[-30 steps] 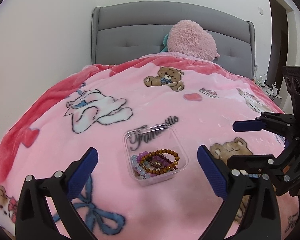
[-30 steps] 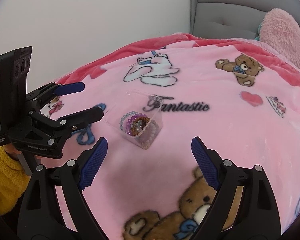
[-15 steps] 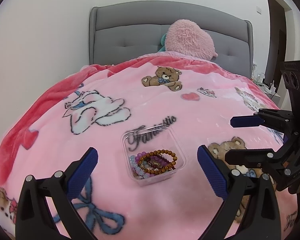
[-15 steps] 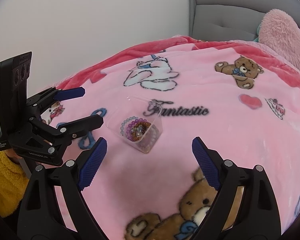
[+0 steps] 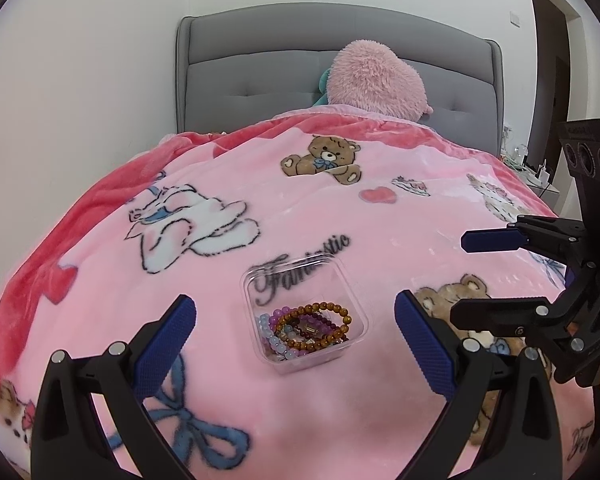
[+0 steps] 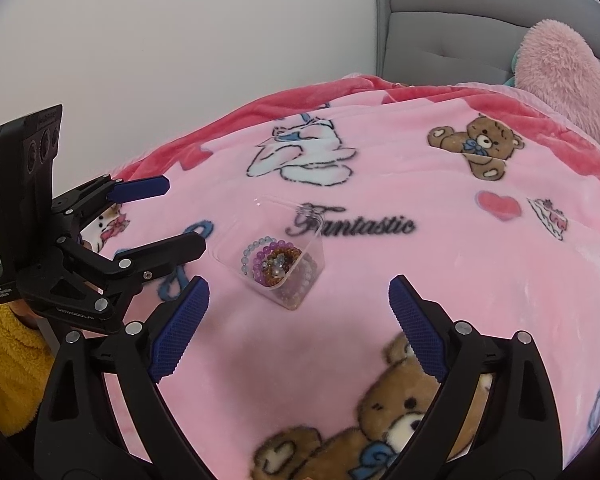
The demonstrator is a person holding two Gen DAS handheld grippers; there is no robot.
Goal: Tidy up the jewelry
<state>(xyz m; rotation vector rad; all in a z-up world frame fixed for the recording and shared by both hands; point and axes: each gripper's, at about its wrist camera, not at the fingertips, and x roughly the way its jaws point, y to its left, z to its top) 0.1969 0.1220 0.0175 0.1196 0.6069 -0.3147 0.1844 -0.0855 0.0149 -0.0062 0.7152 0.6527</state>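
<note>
A clear square plastic box (image 5: 300, 280) (image 6: 236, 236) rests on the pink blanket, without a lid. Inside it lies a heap of beaded bracelets (image 5: 306, 330) (image 6: 274, 262), brown, purple and pale blue. My left gripper (image 5: 296, 338) hovers open just short of the box, its blue pads wide on either side. My right gripper (image 6: 300, 322) is open too, a little nearer than the box and to its right. Each gripper shows in the other's view: the right gripper (image 5: 496, 276) at the right edge, the left gripper (image 6: 160, 216) at the left. Nothing sits between either pair of fingers.
The pink cartoon-print blanket (image 5: 380, 240) covers the bed. A fluffy pink heart cushion (image 5: 374, 80) leans on the grey headboard (image 5: 260, 68). A white wall runs along the left. A yellow fleecy sleeve (image 6: 8, 360) shows at the lower left of the right wrist view.
Both views have shifted slightly, so the box sits a little lower and nearer in the left wrist view. Both grippers stay open and the box has not moved on the blanket.
</note>
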